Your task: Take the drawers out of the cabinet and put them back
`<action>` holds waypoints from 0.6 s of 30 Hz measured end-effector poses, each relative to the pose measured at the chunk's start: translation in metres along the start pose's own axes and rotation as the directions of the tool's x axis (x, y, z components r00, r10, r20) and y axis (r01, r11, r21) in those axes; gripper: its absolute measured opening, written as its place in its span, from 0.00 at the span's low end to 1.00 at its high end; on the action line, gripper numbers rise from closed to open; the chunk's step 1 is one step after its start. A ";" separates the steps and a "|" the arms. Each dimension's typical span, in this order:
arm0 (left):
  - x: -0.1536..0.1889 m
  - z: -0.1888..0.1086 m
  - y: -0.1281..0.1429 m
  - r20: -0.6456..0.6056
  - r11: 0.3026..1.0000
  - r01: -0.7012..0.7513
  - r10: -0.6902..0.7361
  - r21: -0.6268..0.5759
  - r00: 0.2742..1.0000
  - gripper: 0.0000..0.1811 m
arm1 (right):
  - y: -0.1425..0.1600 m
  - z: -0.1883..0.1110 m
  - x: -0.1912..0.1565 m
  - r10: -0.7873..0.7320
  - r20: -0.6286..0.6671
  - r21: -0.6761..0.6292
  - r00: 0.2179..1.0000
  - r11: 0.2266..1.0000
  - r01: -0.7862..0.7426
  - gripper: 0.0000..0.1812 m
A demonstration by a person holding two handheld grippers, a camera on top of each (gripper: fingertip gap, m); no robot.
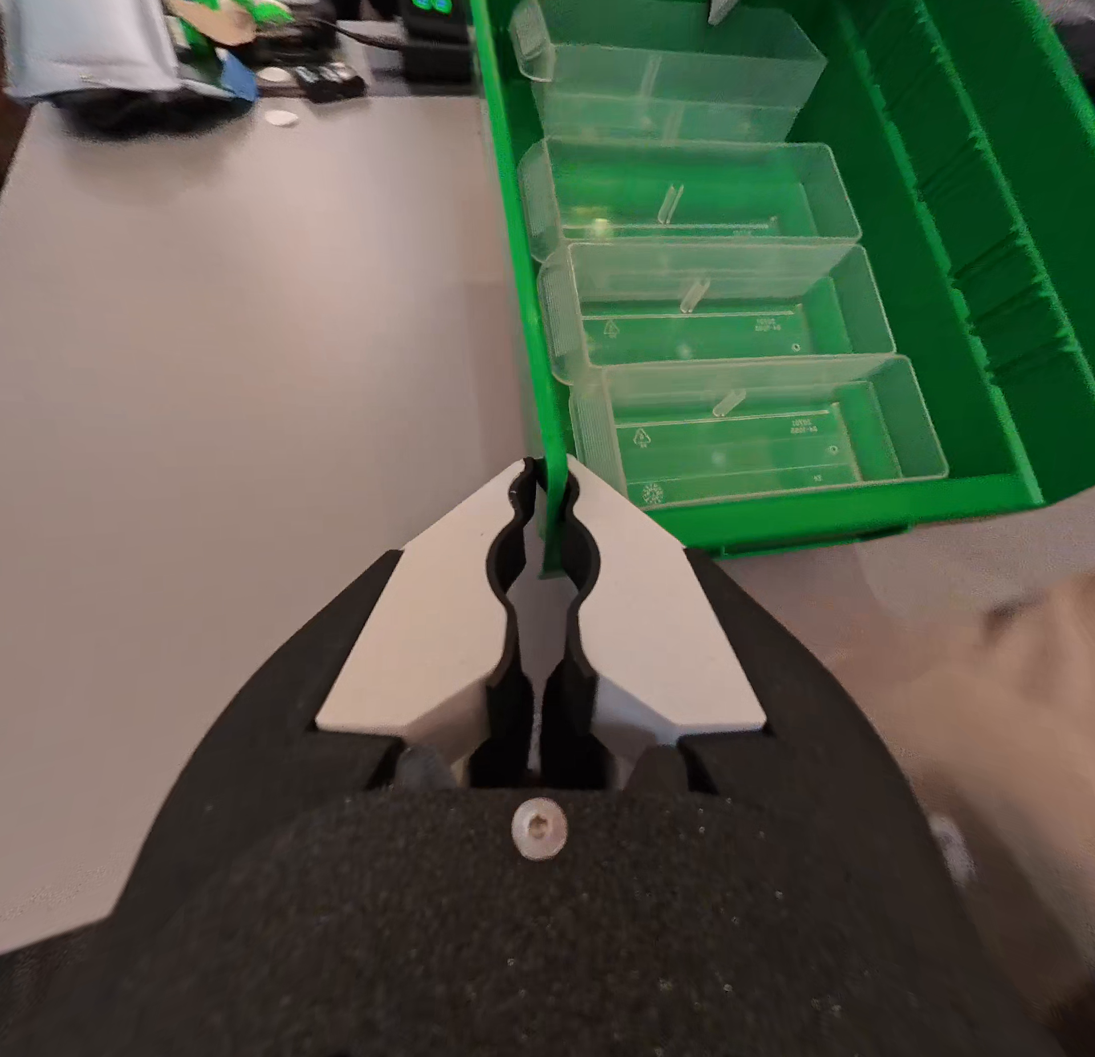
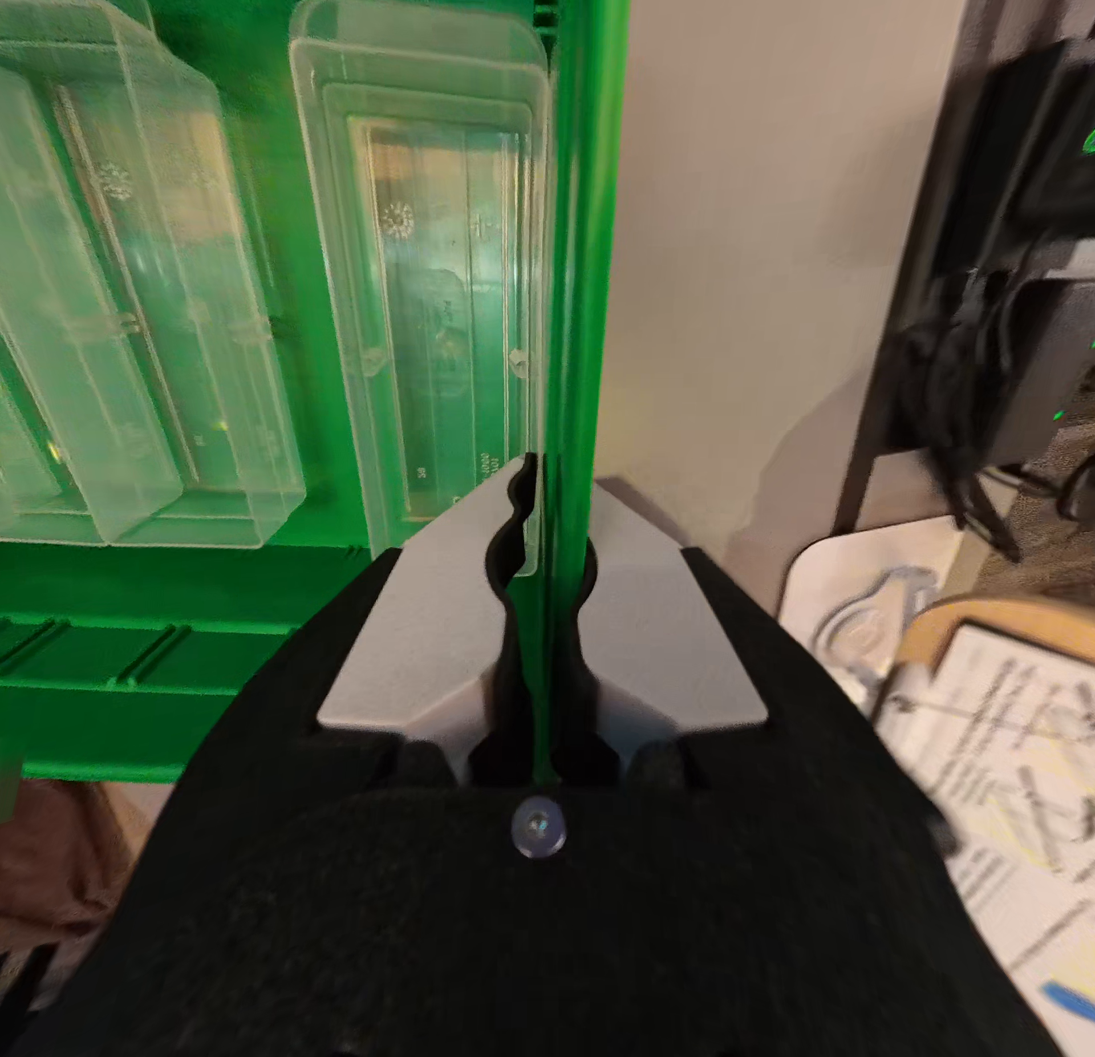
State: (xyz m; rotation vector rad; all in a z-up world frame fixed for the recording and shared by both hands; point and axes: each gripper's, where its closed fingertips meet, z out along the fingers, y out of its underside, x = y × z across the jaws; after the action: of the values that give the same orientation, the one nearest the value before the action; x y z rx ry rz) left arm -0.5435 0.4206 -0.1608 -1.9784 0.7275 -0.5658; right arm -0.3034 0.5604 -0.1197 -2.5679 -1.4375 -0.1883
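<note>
You are clamping both grippers, left gripper and right gripper, on the green cabinet walls; its clear plastic drawers look light, slippery, loose.

Table: grey, bare near side.
Far edge: black device with lit screen, white disc.
Right: printed papers, black bag.

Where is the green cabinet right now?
The green cabinet is held between both grippers: the left gripper clamps its left wall, the right gripper its right wall, and the clear drawers sit inside.
</note>
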 end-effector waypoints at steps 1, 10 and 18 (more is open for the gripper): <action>-0.005 0.012 -0.007 0.035 0.999 0.033 -0.034 0.013 0.999 0.01 | -0.006 0.006 0.017 -0.005 0.003 -0.011 1.000 1.000 0.005 0.02; -0.003 0.109 -0.036 0.098 0.998 0.059 -0.056 -0.020 0.994 0.01 | 0.009 0.051 0.110 -0.044 0.058 -0.145 0.997 0.988 0.052 0.02; -0.001 0.140 -0.034 0.078 0.997 0.061 -0.057 -0.049 0.995 0.02 | 0.029 0.087 0.128 -0.079 0.085 -0.263 0.993 0.960 0.099 0.04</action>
State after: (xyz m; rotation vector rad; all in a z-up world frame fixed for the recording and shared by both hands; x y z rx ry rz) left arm -0.4452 0.5199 -0.1965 -2.0633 0.6438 -0.5082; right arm -0.2103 0.6716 -0.1811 -2.7470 -1.6597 -0.3251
